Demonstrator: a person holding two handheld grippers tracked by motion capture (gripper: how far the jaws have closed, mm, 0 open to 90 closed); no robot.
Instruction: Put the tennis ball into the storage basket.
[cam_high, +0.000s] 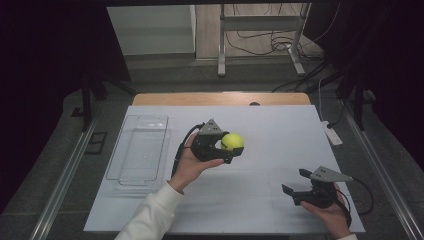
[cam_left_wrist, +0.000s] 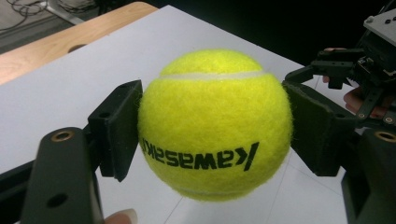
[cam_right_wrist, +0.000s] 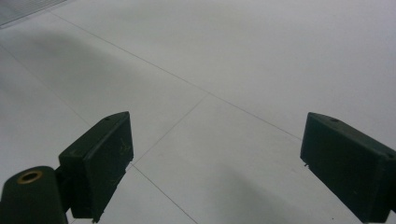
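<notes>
A yellow-green tennis ball (cam_high: 232, 141) with black lettering is held above the white table sheet (cam_high: 270, 130), near its middle. My left gripper (cam_high: 231, 146) is shut on it; in the left gripper view both black pads (cam_left_wrist: 122, 126) press the sides of the ball (cam_left_wrist: 215, 126). My right gripper (cam_high: 295, 182) rests low at the front right of the sheet, held by a hand, its jaws wide apart. In the right gripper view the right gripper (cam_right_wrist: 215, 163) has only bare white sheet between its pads (cam_right_wrist: 105, 163).
A clear plastic tray (cam_high: 140, 150) lies at the left side of the sheet. A wooden table edge (cam_high: 220, 98) runs along the back. A white power strip (cam_high: 332, 134) sits off the right edge. Metal frame legs and cables stand behind the table.
</notes>
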